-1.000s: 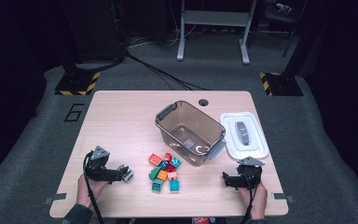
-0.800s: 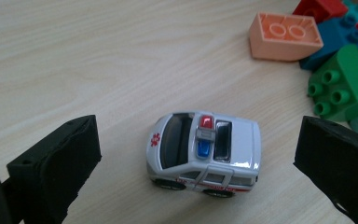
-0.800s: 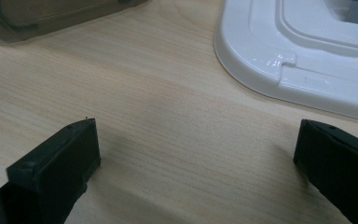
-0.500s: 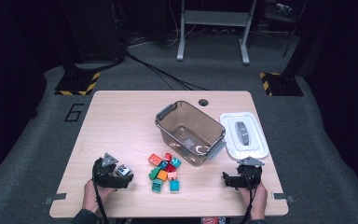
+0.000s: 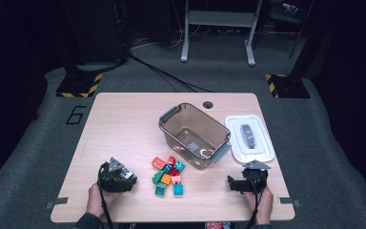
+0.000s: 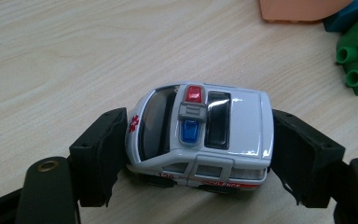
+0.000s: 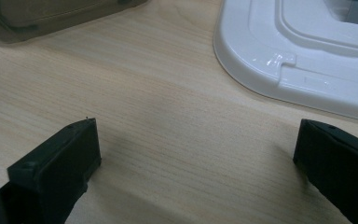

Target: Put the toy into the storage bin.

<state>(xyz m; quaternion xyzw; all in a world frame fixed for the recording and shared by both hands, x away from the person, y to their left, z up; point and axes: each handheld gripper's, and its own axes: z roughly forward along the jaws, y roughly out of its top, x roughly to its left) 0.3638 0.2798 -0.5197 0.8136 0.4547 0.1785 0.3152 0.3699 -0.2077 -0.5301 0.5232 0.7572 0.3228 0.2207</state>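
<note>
White toy ambulance [image 6: 199, 135] clamped in our left gripper [image 6: 196, 154].
Our right gripper [image 7: 196, 154] gapes wide; white lid [image 7: 303, 56] just ahead.

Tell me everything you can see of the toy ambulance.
The toy ambulance is small, white and glossy, with dark windows, a red and a blue roof light, a red star mark on its hood and red lettering low on its side. It stands upright on the wooden table, between the left gripper's two black jaws, which press on its front and rear.

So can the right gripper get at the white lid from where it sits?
Probably yes. The right gripper, jaws open and empty, sits just short of the white lid, with bare table between them.
</note>
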